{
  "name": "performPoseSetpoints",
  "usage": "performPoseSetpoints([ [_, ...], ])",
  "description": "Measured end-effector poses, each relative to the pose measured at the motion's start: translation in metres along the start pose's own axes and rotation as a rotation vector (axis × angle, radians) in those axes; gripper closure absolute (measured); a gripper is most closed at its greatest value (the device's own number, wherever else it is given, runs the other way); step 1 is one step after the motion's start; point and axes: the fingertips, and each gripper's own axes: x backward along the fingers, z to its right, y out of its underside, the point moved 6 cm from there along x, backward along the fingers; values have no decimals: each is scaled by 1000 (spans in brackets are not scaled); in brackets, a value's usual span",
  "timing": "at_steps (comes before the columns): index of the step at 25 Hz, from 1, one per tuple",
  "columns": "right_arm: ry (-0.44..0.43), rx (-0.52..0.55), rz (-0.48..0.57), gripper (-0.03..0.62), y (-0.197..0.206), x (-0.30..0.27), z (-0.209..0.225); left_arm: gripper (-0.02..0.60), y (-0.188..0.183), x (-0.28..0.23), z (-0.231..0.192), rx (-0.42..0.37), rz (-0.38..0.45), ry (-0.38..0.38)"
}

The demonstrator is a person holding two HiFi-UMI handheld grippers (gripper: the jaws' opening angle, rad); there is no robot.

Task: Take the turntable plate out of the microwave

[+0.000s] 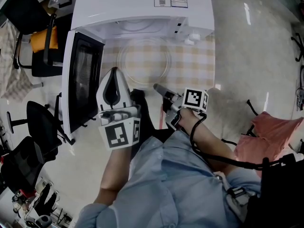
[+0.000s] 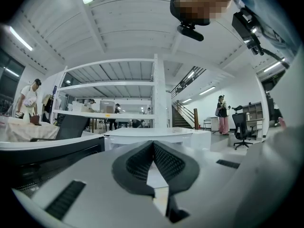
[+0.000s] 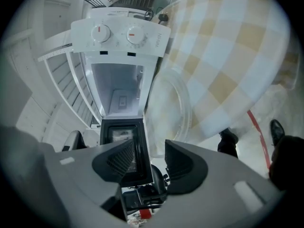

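Left claw (image 1: 114, 75) is pressed together with nothing in it, pointing ahead just beside the open microwave door (image 1: 83, 80). Right claw (image 1: 158, 87) is spread and empty, hovering at the near edge of the worktop (image 1: 199, 63) with its checked cloth. And the turntable plate (image 1: 144, 61) is out, lying flat on that cloth right in front of the white microwave (image 1: 142, 8), between the door and the control side. Neither claw touches the plate, both sit near its front rim
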Motion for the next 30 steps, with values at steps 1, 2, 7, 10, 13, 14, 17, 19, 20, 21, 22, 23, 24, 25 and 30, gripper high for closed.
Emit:
performPoseSetpoints([
  [1, -8, 16, 3, 396, 0, 3, -6, 574, -3, 2, 3, 6, -1, 5],
  [2, -18, 36, 9, 396, -1, 6, -14, 574, -7, 4, 5, 15, -1, 10],
  [7, -106, 240, 34, 398, -14, 10, -74, 574, -30, 7, 10, 69, 31, 10],
  [10, -157, 472, 45, 398, -15, 17, -127, 574, -50, 14, 15, 56, 38, 5],
  [13, -201, 701, 80, 402, -14, 29, -183, 574, -73, 25, 21, 63, 41, -6],
  [14, -210, 772, 94, 408, -13, 34, -200, 574, -82, 28, 23, 71, 44, -7],
  [17, -222, 991, 154, 434, -8, 47, -252, 574, -113, 34, 28, 81, 75, 12],
  [19, -218, 1128, 202, 490, -4, 52, -280, 574, -131, 33, 32, 81, 103, 27],
  [20, -215, 1184, 226, 521, -3, 55, -291, 574, -139, 32, 33, 82, 116, 32],
  [21, -212, 1229, 251, 541, -2, 57, -300, 574, -145, 31, 34, 85, 128, 36],
  [22, -209, 1266, 277, 554, -2, 60, -309, 574, -151, 30, 34, 88, 139, 39],
  [23, -205, 1297, 303, 571, -2, 61, -315, 574, -156, 29, 35, 90, 149, 41],
  [24, -200, 1324, 328, 581, -2, 63, -321, 574, -160, 28, 35, 90, 157, 44],
  [25, -194, 1348, 351, 583, -3, 64, -326, 574, -163, 27, 35, 89, 163, 46],
  [30, -187, 1430, 434, 592, -7, 71, -344, 574, -168, 20, 40, 84, 173, 71],
])
